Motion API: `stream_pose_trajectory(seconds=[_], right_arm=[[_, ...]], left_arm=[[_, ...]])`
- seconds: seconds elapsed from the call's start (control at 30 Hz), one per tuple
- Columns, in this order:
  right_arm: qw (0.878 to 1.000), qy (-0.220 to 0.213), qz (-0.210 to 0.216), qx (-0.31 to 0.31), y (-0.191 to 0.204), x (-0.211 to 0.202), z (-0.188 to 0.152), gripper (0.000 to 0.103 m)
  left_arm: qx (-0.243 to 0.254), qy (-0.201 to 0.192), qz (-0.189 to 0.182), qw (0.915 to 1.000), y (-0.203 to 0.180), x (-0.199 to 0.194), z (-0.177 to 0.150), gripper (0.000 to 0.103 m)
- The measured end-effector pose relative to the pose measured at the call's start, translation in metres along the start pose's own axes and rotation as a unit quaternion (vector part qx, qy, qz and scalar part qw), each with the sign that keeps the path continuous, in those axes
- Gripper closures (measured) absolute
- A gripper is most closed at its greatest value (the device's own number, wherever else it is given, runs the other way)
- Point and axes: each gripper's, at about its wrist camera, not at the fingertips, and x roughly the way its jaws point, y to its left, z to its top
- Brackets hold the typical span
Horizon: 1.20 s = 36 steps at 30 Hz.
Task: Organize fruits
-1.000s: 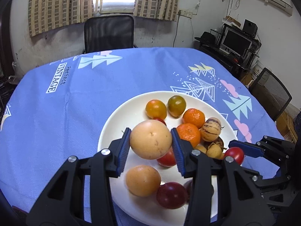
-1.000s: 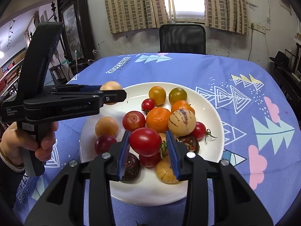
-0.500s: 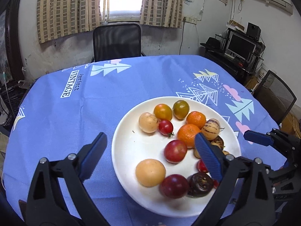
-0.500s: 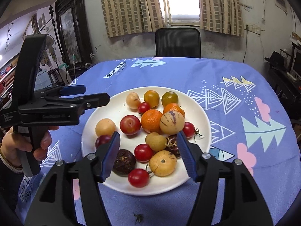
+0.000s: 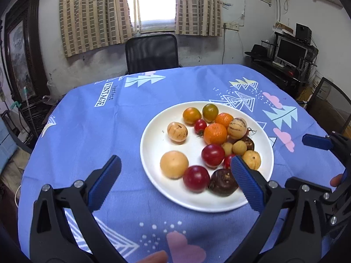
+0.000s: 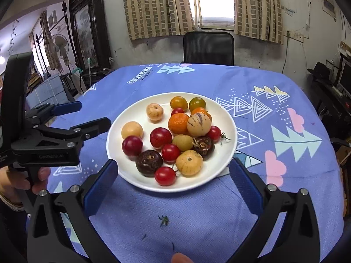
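A white plate [image 5: 158, 144] on the blue tablecloth holds several fruits: oranges [image 5: 215, 133], a tan speckled fruit [image 5: 177, 131], a pale orange fruit [image 5: 174, 164], red plums and tomatoes, and dark purple ones [image 5: 222, 182]. My left gripper [image 5: 175, 159] hangs open and empty, pulled back from the plate's near left side. In the right wrist view the plate [image 6: 136, 109] lies just beyond my right gripper [image 6: 173, 164], which is wide open with nothing in it. A red cherry tomato [image 6: 165, 176] sits nearest to it. The left gripper [image 6: 92, 114] shows open at the plate's left.
A black chair [image 5: 151, 50] stands at the table's far side. A desk with a monitor [image 5: 289, 52] is off to the right. Green stem bits [image 6: 164, 220] lie on the cloth in front of the plate. A hand [image 6: 19, 182] holds the left gripper's handle.
Both grippers let go: the left released the tan fruit, the right released a red tomato, both onto the plate. Each opened wide and drew back toward me.
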Motion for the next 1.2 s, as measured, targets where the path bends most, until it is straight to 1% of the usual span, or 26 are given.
stream_pose_trajectory(seconds=[0.13,0.23,0.33,0.47,0.6,0.97,1.1,1.2], right_arm=[[1.000,0.008,-0.012,-0.011,0.002,0.000,-0.009,0.001],[1.000,0.011,-0.013,-0.014,0.004,0.001,-0.013,0.001],[1.000,0.013,-0.017,-0.014,0.005,0.002,-0.015,0.001],[1.000,0.012,-0.021,-0.015,0.005,0.003,-0.017,0.001],[1.000,0.010,-0.022,-0.010,0.002,0.002,-0.017,0.001],[1.000,0.013,-0.025,-0.010,0.002,0.004,-0.017,0.001],[1.000,0.014,-0.025,-0.011,0.002,0.004,-0.017,0.001],[1.000,0.014,-0.025,-0.012,0.003,0.004,-0.018,0.001]], left_arm=[[-0.015,-0.003,0.017,0.9997,0.002,-0.011,-0.009,0.002],[-0.023,0.000,0.026,0.9994,0.002,-0.017,-0.013,0.002],[-0.018,0.003,0.045,0.9988,-0.001,-0.019,-0.015,0.002],[-0.011,-0.010,0.051,0.9986,-0.007,-0.025,-0.018,0.002],[-0.018,-0.010,0.035,0.9992,-0.007,-0.027,-0.018,0.002],[-0.032,-0.008,0.051,0.9982,-0.005,-0.026,-0.019,0.002],[-0.035,-0.003,0.039,0.9986,-0.003,-0.025,-0.018,0.002],[-0.034,-0.004,0.038,0.9987,-0.003,-0.025,-0.019,0.002]])
